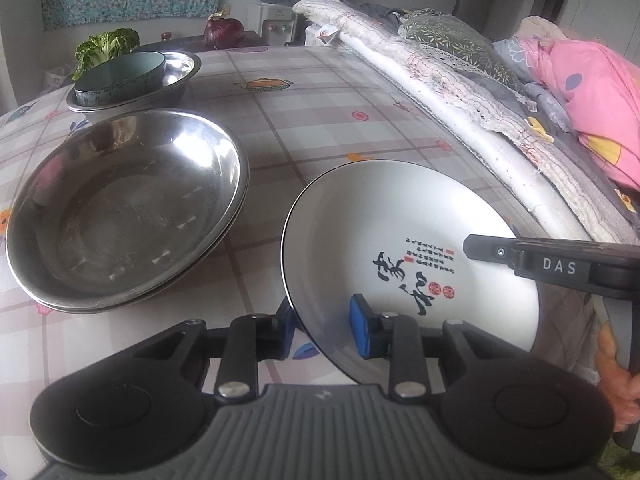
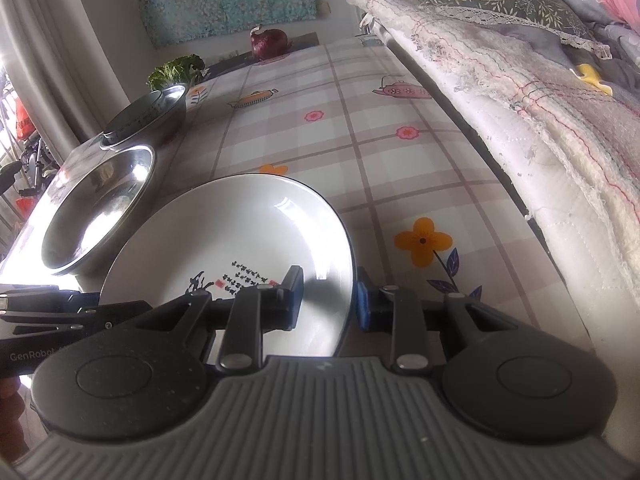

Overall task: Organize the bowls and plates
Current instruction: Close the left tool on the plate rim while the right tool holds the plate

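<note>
Both our grippers straddle the white plate's (image 1: 404, 248) rim: left gripper (image 1: 324, 332) at its near-left edge, right gripper (image 2: 330, 300) at its right edge, neither visibly clamped. Only our left view shows the steel bowls (image 1: 124, 212) stacked double beside it on the table (image 1: 320, 112).

White letters reading "DAS" are showing on the black right gripper (image 1: 560, 266) reaching in from the right edge of the left wrist view. "GenRobot" is showing in pale letters on the black body of the left gripper (image 2: 28, 356) at the lower left of the right wrist view, with the word possibly running on behind the near housing. The white plate (image 1: 400, 216) is carrying black brush calligraphy, small columns of characters and red seal stamps, all too small to be read.
</note>
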The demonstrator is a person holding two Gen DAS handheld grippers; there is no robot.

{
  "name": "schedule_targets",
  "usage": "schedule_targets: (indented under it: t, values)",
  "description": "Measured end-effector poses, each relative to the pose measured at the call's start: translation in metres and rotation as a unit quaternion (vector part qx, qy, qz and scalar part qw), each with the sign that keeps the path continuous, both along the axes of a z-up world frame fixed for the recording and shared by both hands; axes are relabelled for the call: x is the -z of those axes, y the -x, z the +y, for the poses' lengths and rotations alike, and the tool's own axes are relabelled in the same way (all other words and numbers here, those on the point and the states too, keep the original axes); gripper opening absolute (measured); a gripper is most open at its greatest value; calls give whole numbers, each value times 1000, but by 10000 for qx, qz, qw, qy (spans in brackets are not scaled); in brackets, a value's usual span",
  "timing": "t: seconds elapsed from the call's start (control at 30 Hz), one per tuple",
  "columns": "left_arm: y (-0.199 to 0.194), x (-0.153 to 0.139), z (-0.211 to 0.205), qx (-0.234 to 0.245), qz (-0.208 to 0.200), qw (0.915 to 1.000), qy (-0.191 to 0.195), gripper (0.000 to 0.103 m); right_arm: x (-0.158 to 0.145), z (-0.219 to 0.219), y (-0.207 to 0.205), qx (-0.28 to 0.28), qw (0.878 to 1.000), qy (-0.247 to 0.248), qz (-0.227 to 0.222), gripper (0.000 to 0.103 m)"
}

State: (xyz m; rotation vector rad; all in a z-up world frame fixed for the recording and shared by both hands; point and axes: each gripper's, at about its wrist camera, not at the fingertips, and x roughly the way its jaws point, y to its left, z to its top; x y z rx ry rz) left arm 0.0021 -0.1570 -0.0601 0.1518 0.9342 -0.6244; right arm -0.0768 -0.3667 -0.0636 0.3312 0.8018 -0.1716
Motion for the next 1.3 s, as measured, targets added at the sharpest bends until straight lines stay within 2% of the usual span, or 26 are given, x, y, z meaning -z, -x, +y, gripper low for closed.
schedule_targets:
  t: [0.1,0.3,0.5,0.8,0.93,1.3]
  values:
    - [4,-3,1,30,-6,9999,-128,30,-2,0,1,-30,10000,-30,24,27]
    - [6,-3,6,26,33,9999,-117,29,-1,8,10,-144,9999,62,7,26]
    - [5,0,1,77,22,9999,-141,35,-1,10,15,-95,9999,17,26,27]
    - [10,-2,-2,64,-114,9996,-231,36,-3,22,13,-20,9995,314,42,31]
    - [11,-4,0,34,-136,9997,-198,36,-7,26,13,-45,9988,485,6,31]
    - [13,-9,4,33,-163,9998,-95,36,-15,28,13,-74,9986,526,-71,31]
